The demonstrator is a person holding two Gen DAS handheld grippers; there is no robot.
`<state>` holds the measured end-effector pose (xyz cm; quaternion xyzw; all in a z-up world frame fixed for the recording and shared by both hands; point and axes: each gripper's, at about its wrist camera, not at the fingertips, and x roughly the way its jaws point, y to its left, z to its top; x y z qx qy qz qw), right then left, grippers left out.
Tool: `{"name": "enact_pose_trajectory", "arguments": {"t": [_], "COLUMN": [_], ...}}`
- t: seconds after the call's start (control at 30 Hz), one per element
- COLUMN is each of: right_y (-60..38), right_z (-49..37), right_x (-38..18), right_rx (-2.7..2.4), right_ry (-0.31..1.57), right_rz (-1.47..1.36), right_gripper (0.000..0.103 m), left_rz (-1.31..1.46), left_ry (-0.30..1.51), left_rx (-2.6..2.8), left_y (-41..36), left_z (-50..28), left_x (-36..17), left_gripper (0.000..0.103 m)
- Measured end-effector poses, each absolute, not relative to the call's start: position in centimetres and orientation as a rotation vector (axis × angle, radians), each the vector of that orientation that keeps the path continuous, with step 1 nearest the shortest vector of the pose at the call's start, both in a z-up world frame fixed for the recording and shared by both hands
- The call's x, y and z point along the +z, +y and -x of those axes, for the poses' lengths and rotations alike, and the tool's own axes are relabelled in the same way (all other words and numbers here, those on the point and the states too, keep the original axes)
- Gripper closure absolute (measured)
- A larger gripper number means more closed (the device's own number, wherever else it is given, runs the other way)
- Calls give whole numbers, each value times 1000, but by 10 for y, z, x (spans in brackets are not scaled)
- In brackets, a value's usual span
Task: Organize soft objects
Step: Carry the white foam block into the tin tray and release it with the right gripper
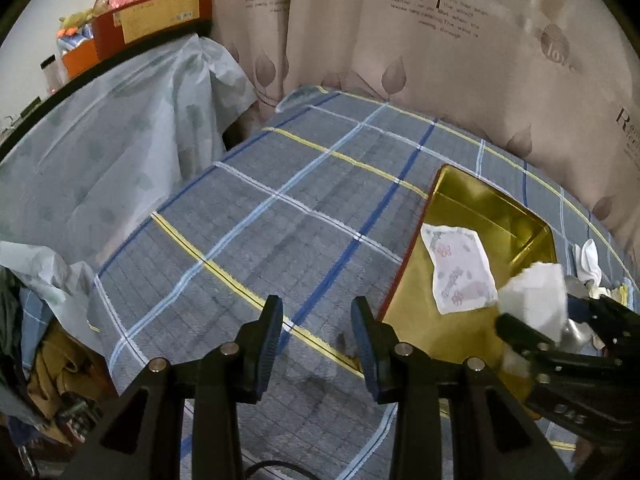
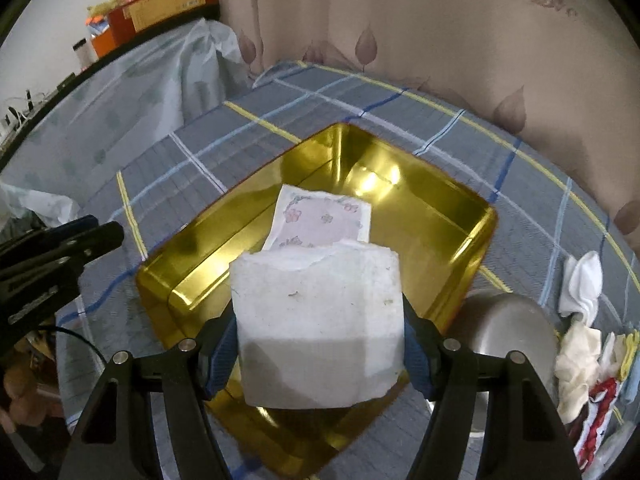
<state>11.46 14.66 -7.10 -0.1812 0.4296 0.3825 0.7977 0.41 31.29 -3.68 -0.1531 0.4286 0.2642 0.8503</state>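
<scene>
Right wrist view: the right gripper (image 2: 320, 344) has its jaws clamped on a white rectangular foam block (image 2: 320, 320) above the shiny gold metal tin (image 2: 452, 216), which holds a floral-printed cloth (image 2: 324, 220). The left gripper (image 1: 316, 344) hangs with jaws open and empty over the grey checked bedsheet (image 1: 280, 200).

Folded cloth (image 2: 324, 220) lies in tin (image 2: 476, 232); rag pile (image 2: 580, 344) right of it

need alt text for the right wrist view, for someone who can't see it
The right gripper holds a white foam block above a gold tin that has a floral cloth inside. The tin sits on a plaid sheet, with a metal bowl and a cloth pile to the right.
</scene>
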Motion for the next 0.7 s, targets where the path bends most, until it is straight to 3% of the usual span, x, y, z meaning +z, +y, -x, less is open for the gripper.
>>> {"name": "enact_pose_trajectory", "arguments": {"t": [0.37,0.53,0.7], "right_y": [159,159,147], "right_z": [-119,-118,-114], "right_x": [-89,-88,-77], "right_rx": [807,801,804], "right_ry": [965,958,934], "right_rz": [407,405,383], "right_gripper": [34,21,19], "left_rz": [328,321,319], "left_ry": [913,912,905], "left_rx": [547,546,545], "left_y": [311,310,309], "left_z": [-6,-7,-7], "left_x": [-40,-40,-40], "left_gripper": [67,67,67]}}
